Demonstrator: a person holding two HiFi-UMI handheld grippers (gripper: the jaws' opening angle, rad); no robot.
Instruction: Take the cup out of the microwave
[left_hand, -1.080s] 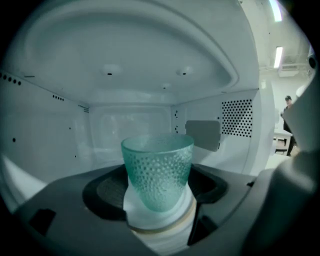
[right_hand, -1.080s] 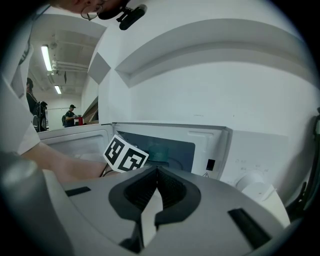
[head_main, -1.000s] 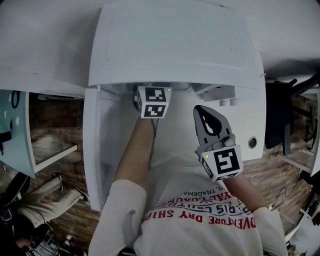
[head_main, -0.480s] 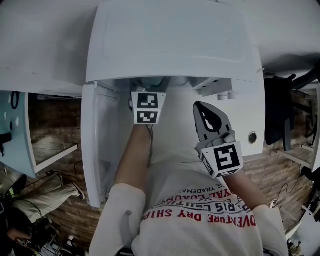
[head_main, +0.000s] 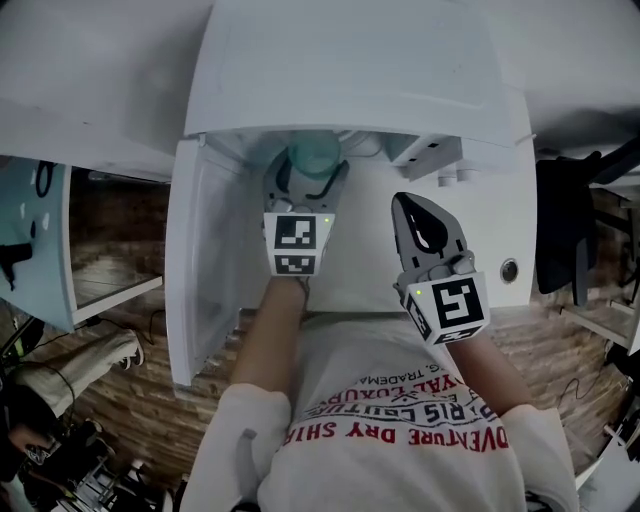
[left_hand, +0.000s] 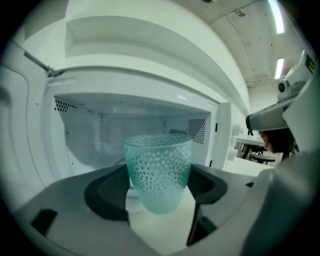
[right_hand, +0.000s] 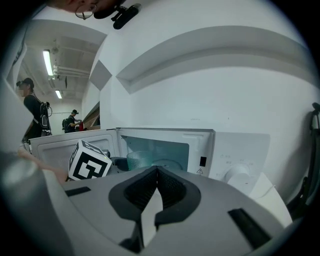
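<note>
L hand-held gripper (head_main: 305, 178) (left_hand: 160, 186) has its jaws closed on the cup (head_main: 314, 155) (left_hand: 159, 170), dark pads pressing both sides of it. Cup = teal see-thru glass w/ dotted texture, upright, rim up. It sits right at the mouth of the microwave (head_main: 350, 70) (left_hand: 100, 132), partly under the top edge in head view; can't tell if its base touches the cavity floor. Microwave door (head_main: 195, 280) hangs open to the left, alongside the person's L forearm. R hand-held gripper (head_main: 418, 215) (right_hand: 156, 176) has jaws together w/ nothing btwn them. It's held in front of the microwave's control panel (right_hand: 235, 160), right of the opening and apart from the cup. From the R gripper view the cup (right_hand: 140, 160) shows thru the opening, just beside L gripper's marker cube (right_hand: 89, 161).
</note>
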